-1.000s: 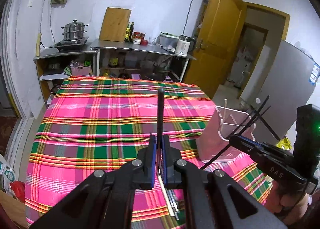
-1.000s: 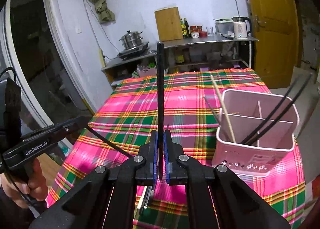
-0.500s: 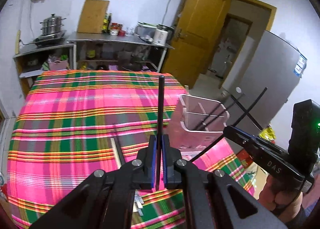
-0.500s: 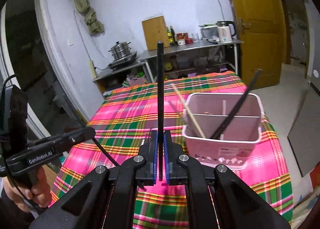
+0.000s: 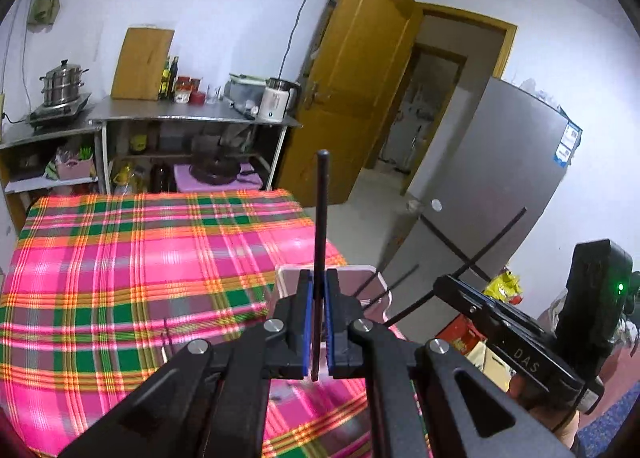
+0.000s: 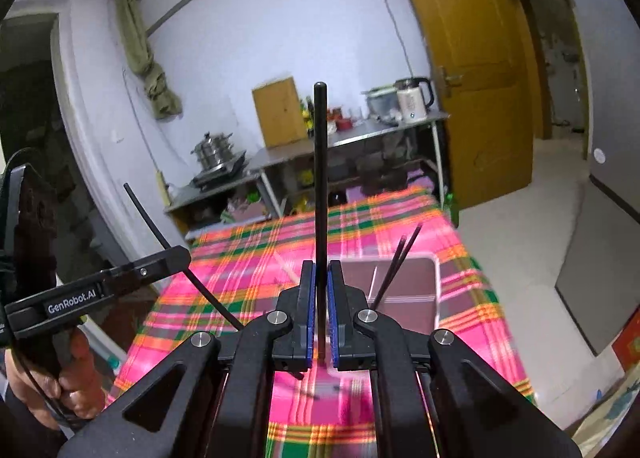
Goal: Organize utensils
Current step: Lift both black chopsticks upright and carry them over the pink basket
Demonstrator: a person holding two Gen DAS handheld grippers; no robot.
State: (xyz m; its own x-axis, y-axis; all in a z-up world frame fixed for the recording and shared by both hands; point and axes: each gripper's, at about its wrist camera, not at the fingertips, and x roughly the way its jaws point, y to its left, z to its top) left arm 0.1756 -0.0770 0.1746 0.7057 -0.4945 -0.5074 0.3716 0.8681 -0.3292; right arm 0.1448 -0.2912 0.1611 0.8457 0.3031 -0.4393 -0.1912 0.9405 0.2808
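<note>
A black chopstick (image 5: 321, 242) stands clenched in the left gripper (image 5: 318, 322); the right gripper (image 6: 321, 314) jaws grasp another chopstick (image 6: 320, 193).

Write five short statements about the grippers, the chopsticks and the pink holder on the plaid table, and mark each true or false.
1. The left gripper is shut on a thin black chopstick. True.
2. The right gripper is open and holds nothing. False: it is shut on its own black chopstick.
3. The pink plastic utensil holder stands on the pink and green plaid tablecloth. True.
4. The pink holder is empty. False: dark chopsticks lean out of it.
5. The white electric kettle sits on the plaid tablecloth. False: it is on the steel counter behind the table.
</note>
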